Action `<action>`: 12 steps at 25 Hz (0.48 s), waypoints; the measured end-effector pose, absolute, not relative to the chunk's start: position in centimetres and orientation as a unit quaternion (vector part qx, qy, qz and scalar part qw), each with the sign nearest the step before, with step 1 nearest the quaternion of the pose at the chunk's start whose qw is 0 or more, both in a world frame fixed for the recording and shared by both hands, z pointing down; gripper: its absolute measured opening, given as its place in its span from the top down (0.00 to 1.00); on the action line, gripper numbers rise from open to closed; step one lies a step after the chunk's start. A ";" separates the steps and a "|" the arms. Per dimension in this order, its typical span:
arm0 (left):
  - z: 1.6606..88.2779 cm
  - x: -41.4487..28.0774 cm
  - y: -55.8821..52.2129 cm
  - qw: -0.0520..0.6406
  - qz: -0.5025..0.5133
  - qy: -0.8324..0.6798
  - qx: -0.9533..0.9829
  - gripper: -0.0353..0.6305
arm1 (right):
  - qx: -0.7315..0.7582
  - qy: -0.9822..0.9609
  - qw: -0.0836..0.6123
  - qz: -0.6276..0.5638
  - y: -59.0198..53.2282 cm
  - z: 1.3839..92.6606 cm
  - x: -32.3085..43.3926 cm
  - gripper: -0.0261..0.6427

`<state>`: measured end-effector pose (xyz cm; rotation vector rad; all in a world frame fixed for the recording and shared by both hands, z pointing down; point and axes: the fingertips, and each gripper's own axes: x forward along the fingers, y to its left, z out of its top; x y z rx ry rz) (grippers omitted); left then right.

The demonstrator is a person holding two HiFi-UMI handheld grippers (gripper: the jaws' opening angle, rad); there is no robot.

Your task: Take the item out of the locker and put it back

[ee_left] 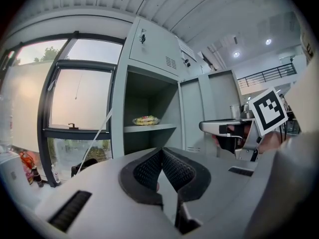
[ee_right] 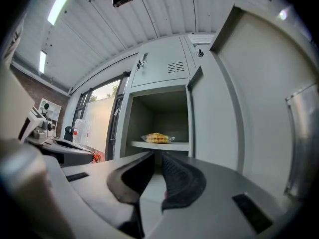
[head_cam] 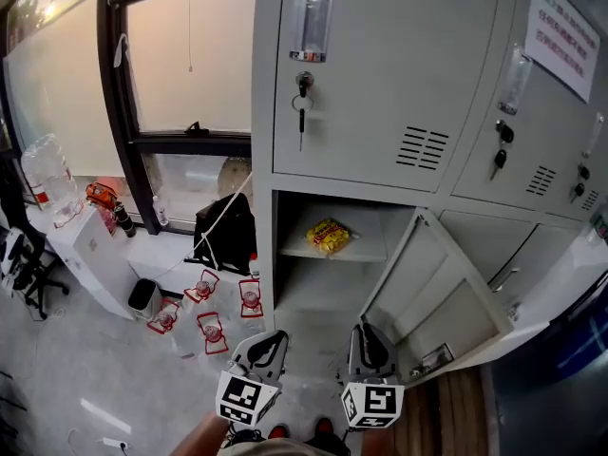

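Item: snack packet (head_cam: 329, 237), yellow contents in clear crinkled film, lying flat on the shelf (head_cam: 370, 250) of the open locker compartment, well ahead of and above both pairs of jaws, touched by neither. Handling, as judged: light, soft and yielding, the film probably slippery and the contents likely crushable; best taken by the near edge or a sealed end with a gentle pinch (a hard squeeze across the middle could break what is inside). Container: grey metal compartment, the packet the only thing seen on its shelf; its door (head_cam: 446, 302) swung wide to the right of the right gripper's jaws. The lockers above and beside it are closed, keys (head_cam: 302, 88) hanging in their locks. Left gripper (head_cam: 269, 342): pads meeting at the tips, holding nothing. Right gripper (head_cam: 366, 340): jaws drawn nearly together, only a slit left, nothing between them.
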<state>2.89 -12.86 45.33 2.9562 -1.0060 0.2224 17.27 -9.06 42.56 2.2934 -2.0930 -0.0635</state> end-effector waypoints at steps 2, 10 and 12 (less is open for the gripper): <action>45.5 2.6 -12.3 0.009 0.071 -0.317 0.946 0.92 | 0.742 -0.670 0.018 -0.015 -8.0 43.0 17.0 0.89; 46.6 2.2 -10.2 0.019 0.081 -0.303 0.949 0.92 | 0.747 -0.664 0.033 0.007 -4.4 45.7 15.8 0.92; 46.7 2.0 -9.8 0.021 0.082 -0.302 0.950 0.92 | 0.748 -0.662 0.036 0.015 -3.6 46.3 15.7 0.93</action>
